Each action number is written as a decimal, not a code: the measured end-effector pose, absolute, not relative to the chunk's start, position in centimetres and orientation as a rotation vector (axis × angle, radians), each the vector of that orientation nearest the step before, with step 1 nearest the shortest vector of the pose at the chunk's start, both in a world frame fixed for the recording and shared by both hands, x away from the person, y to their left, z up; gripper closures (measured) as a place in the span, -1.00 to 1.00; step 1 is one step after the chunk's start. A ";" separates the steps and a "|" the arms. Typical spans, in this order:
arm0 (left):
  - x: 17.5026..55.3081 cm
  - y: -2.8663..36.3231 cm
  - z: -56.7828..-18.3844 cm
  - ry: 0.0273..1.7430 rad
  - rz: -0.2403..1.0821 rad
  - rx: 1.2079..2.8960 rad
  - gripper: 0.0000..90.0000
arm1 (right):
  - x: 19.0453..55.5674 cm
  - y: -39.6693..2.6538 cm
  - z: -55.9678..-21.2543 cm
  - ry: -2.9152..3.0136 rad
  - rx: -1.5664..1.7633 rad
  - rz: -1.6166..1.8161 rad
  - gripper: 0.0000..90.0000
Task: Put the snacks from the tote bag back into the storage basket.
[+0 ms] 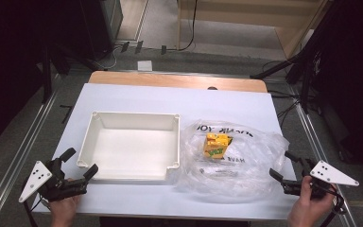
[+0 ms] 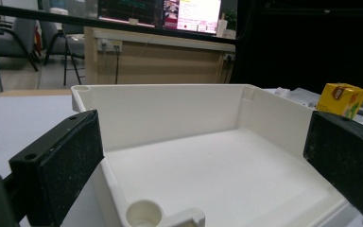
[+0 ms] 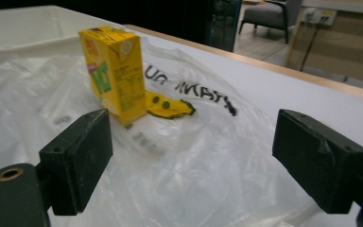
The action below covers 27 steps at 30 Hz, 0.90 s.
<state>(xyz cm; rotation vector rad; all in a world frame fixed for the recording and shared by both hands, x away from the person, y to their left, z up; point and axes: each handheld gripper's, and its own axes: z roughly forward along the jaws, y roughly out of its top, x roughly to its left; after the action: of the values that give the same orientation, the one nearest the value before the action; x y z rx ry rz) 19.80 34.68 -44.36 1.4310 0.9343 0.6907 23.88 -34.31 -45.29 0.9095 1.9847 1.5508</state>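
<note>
A yellow drink carton (image 1: 216,145) stands upright on a clear plastic bag (image 1: 236,163) printed with black letters, right of centre on the white table. The carton (image 3: 113,71) also shows in the right gripper view, and past the bin's far wall the carton (image 2: 344,98) shows in the left gripper view. A white plastic bin (image 1: 130,146) sits left of the bag, with nothing in it. My left gripper (image 1: 79,163) stands open at the bin's near left corner. My right gripper (image 1: 283,165) stands open at the bag's right edge, nothing between its jaws.
The table's wooden back edge (image 1: 177,80) runs behind the white sheet. Metal rails (image 1: 23,137) flank both sides of the table. Cables and dark stands (image 1: 307,61) lie on the floor beyond. In the left gripper view, a wooden desk with screens (image 2: 160,52) stands far off.
</note>
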 end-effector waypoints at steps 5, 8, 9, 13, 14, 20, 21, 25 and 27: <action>19.8 34.6 -44.4 0.927 0.690 1.439 -1.00 | 23.9 -34.1 -45.1 2.020 0.914 1.552 -0.69; 19.7 34.7 -44.4 0.925 0.688 1.438 -1.00 | 24.2 -33.4 -44.6 2.057 0.866 1.518 -0.62; 19.7 34.7 -44.4 0.925 0.689 1.439 -1.00 | 24.5 -33.3 -44.5 2.085 0.848 1.536 -0.61; 19.6 34.6 -44.4 0.922 0.692 1.449 -1.00 | 25.1 -32.7 -44.4 2.146 0.831 1.550 -0.61; 19.7 34.4 -44.4 0.921 0.698 1.457 -1.00 | 25.4 -32.3 -44.3 2.171 0.790 1.542 -0.62; 19.7 34.0 -44.4 0.908 0.712 1.492 -1.00 | 25.9 -31.5 -43.2 2.235 0.695 1.467 -0.66; 19.7 34.0 -44.4 0.907 0.711 1.492 -1.00 | 26.1 -31.5 -42.9 2.242 0.682 1.458 -0.66; 19.7 34.1 -44.4 0.911 0.707 1.483 -1.00 | 26.4 -30.8 -42.0 2.274 0.642 1.427 -0.62; 19.7 34.1 -44.4 0.911 0.704 1.478 -1.00 | 26.8 -30.4 -41.7 2.321 0.623 1.438 -0.60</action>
<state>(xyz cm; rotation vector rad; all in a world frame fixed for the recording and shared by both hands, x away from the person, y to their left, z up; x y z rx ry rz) 19.67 34.12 -44.44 1.4785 0.9111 0.7045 26.83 -30.41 -41.67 0.6227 2.3214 1.4379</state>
